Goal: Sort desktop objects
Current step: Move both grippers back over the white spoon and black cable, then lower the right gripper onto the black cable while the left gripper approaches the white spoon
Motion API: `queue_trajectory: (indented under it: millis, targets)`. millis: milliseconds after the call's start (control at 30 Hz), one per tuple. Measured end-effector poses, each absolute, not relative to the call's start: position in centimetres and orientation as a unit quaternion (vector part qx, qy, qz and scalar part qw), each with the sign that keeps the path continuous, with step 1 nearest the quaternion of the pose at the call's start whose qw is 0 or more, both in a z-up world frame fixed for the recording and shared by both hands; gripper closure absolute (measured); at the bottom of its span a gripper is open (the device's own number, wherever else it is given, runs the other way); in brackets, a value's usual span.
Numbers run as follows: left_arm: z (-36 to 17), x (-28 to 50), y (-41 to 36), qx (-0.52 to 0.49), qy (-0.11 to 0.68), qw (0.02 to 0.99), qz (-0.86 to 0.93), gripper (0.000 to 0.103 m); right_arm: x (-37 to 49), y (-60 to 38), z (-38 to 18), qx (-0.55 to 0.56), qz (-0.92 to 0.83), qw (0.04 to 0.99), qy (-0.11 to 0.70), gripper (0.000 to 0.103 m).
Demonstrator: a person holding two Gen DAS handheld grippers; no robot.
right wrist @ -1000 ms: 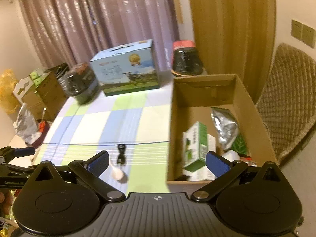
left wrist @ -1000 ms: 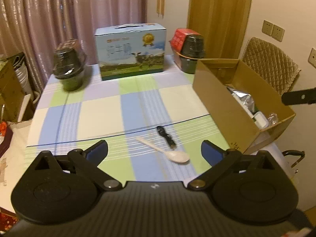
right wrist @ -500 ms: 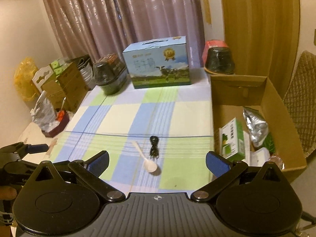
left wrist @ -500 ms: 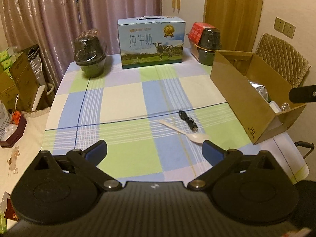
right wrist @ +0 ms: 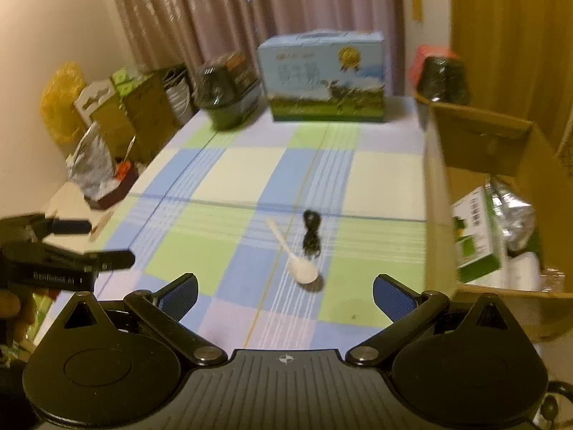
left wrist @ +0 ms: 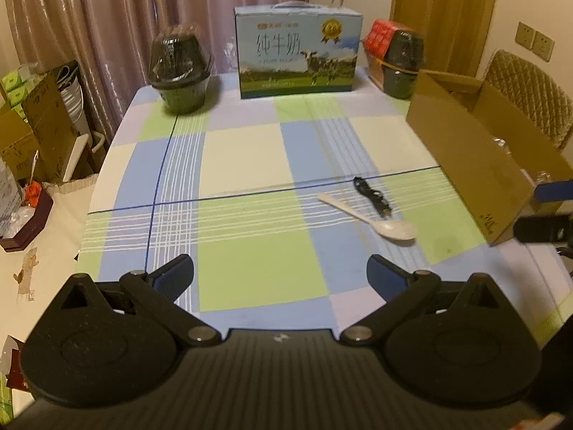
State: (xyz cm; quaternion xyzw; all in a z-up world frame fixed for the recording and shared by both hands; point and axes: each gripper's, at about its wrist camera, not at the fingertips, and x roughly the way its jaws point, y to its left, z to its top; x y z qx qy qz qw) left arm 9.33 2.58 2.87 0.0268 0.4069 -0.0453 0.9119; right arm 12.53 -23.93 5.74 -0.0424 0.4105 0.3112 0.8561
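Here, both grippers hang above the near edge of the checked counter (left wrist: 250,150) with nothing in them: the left gripper (left wrist: 280,272) has its blue-padded fingers spread wide, and the right gripper (right wrist: 285,288) is equally far apart, a readiness that suggests a pick is being lined up rather than finished. The last loose items, a white plastic spoon (right wrist: 293,252) and a coiled black cable (right wrist: 311,233), lie just beside each other, seemingly touching near the spoon's neck, at about 12 o'clock from the right gripper and 1 o'clock from the left. The open cardboard box (right wrist: 435,193) stands at 3 o'clock on the counter's right edge, already holding a green-and-white carton (right wrist: 474,233) and a foil pouch (right wrist: 515,211), so it is presumably the sorting bin, set close for short carries. A milk gift box (left wrist: 299,57) and two lidded dark bowls sit at the far edge, out of the working area. The spoon's low, flat handle will likely demand a careful, nearly flush pinch.
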Motion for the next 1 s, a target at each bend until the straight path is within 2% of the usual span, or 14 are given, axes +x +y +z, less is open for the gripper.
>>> queue_trajectory:
  millis: [267, 533, 733, 933, 1000]
  targets:
    - [-0.6, 13.0, 3.9, 0.041, 0.413, 0.908, -0.047, 0.002, 15.9, -20.9, -0.5, -0.092, 0.33, 0.841, 0.419, 0.004]
    - [-3.0, 17.1, 3.8, 0.037, 0.403, 0.912, -0.061, 0.002, 18.7, -18.9, -4.9, -0.144, 0.354, 0.829, 0.408, 0.023]
    - [-5.1, 18.4, 3.0, 0.03, 0.422, 0.902, -0.088, 0.002, 20.3, -19.0, -7.4, -0.132, 0.357, 0.821, 0.425, 0.035]
    - [-5.9, 18.6, 3.0, 0.033, 0.428, 0.899, -0.091, 0.002, 20.4, -18.6, -8.1, -0.125, 0.362, 0.818, 0.43, 0.055]
    - [-5.9, 18.6, 3.1, 0.038, 0.428, 0.899, -0.088, 0.002, 20.5, -18.2, -8.2, -0.121, 0.366, 0.817, 0.43, 0.067]
